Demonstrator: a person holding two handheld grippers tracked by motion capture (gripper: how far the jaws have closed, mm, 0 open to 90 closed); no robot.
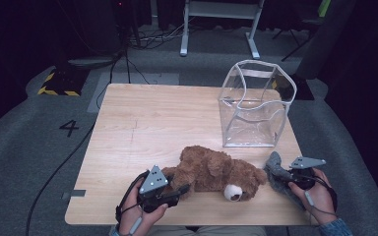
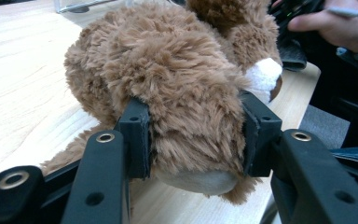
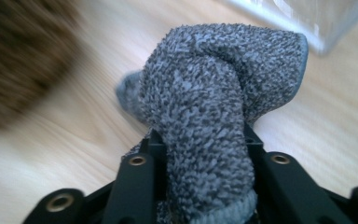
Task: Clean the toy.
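A brown plush bear (image 1: 215, 170) lies on its side near the table's front edge, its white muzzle facing front. My left gripper (image 1: 178, 189) is shut on one of the bear's limbs; in the left gripper view the fur (image 2: 186, 93) bulges between both jaws, my left gripper (image 2: 195, 135) squeezing it. At the front right, my right gripper (image 1: 284, 178) is shut on a grey knitted sock (image 1: 275, 169), bunched and folded. The sock (image 3: 209, 107) rises between the jaws of my right gripper (image 3: 200, 144) in the right gripper view.
A clear plastic bag (image 1: 254, 104) with white edging stands open at the table's (image 1: 142, 123) back right. The bear's blurred fur (image 3: 18, 51) is left of the sock. Cables and a desk frame (image 1: 220, 24) lie on the floor behind.
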